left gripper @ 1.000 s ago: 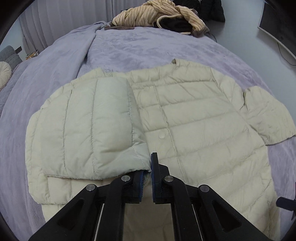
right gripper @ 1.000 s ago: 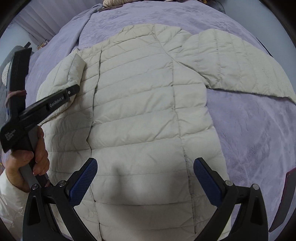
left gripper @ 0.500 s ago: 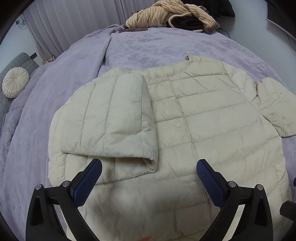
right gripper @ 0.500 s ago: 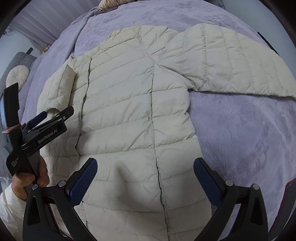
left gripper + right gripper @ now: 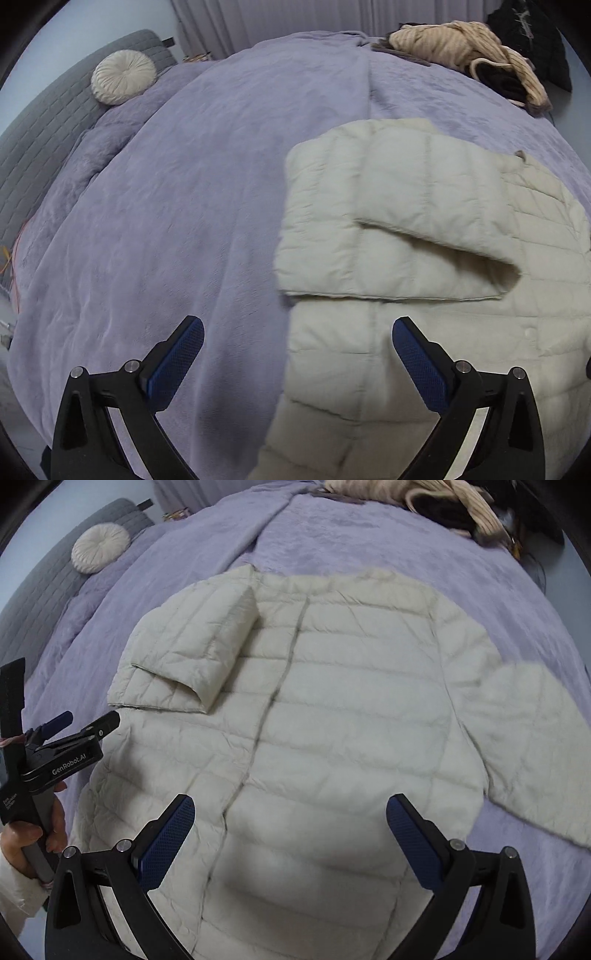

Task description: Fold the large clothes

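Jacket [image 5: 332, 709] lies flat, front up, on the bed [image 5: 184, 184]. One sleeve [image 5: 199, 646] is already folded in across the chest; the other sleeve [image 5: 524, 746] is spread out on the blanket. Body folds not started, so roughly a third done by my read. Left gripper [image 5: 295, 354] and right gripper [image 5: 291, 830]: jaws released wide, nothing between them. Jacket is cream, quilted, puffy, matte shell, snap buttons down the front. Blanket is plush lilac, lightly rumpled.
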The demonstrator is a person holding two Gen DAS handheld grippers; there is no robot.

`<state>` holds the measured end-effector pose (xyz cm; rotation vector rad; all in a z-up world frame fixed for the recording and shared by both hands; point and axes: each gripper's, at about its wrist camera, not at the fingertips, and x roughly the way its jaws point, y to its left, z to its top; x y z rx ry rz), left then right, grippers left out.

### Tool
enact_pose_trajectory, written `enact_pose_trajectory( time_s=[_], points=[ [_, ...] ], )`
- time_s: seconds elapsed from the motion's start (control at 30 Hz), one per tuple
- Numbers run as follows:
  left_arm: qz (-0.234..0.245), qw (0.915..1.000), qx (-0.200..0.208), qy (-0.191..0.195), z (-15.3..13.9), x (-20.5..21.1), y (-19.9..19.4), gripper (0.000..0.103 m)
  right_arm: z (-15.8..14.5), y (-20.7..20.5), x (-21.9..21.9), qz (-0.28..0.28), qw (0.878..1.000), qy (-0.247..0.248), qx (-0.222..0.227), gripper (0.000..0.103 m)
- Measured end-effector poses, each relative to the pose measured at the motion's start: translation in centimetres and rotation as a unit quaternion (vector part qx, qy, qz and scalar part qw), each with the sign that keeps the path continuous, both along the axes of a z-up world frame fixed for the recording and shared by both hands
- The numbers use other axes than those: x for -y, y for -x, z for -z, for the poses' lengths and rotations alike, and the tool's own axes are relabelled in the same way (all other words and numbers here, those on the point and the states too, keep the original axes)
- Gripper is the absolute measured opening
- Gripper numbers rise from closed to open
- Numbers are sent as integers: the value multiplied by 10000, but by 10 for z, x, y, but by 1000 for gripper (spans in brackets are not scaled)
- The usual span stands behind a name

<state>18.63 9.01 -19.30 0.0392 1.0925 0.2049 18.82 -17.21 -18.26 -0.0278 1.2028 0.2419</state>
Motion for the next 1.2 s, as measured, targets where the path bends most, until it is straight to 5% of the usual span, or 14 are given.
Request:
enact_pose_trajectory(
  time_s=[0.17,0.4,0.47,0.5,0.53,0.57,0.67,0.77,1.0,1.1,1.2],
  points=[
    [-230,9992,-321,31,25,-31,-8,102,-11,-36,-81,-679,9930,725,643,103],
    [-280,9988,-188,360,33,-42,-30,102,23,-68,-158,-1364,9612,2111,1133,102],
    [-329,9987,-169,356,36,-43,-35,102,29,-73,-161,-1269,9548,2393,1224,94],
    [-371,9984,-189,372,38,-45,-36,102,30,-75,-158,-1159,9560,2399,1227,72],
    [-409,9981,-210,406,40,-46,-36,102,28,-77,-152,-978,9615,2277,1186,30],
    [-453,9979,-215,420,41,-47,-35,102,26,-79,-141,-716,9700,2041,1111,13],
    [-529,9974,-217,440,43,-51,-35,102,13,-78,-91,320,9906,928,951,8],
    [-605,9970,-218,424,46,-53,-36,102,13,-71,-33,1416,9868,-464,638,8],
    [-707,9963,-231,424,49,-57,-37,102,61,-37,61,3311,9024,-2742,-275,8],
    [-762,9961,-238,386,49,-62,-36,102,82,-21,77,3751,8633,-3331,-544,9],
    [-843,9957,-276,268,47,-73,-33,102,87,-11,89,3985,8441,-3538,-588,11]
  ],
)
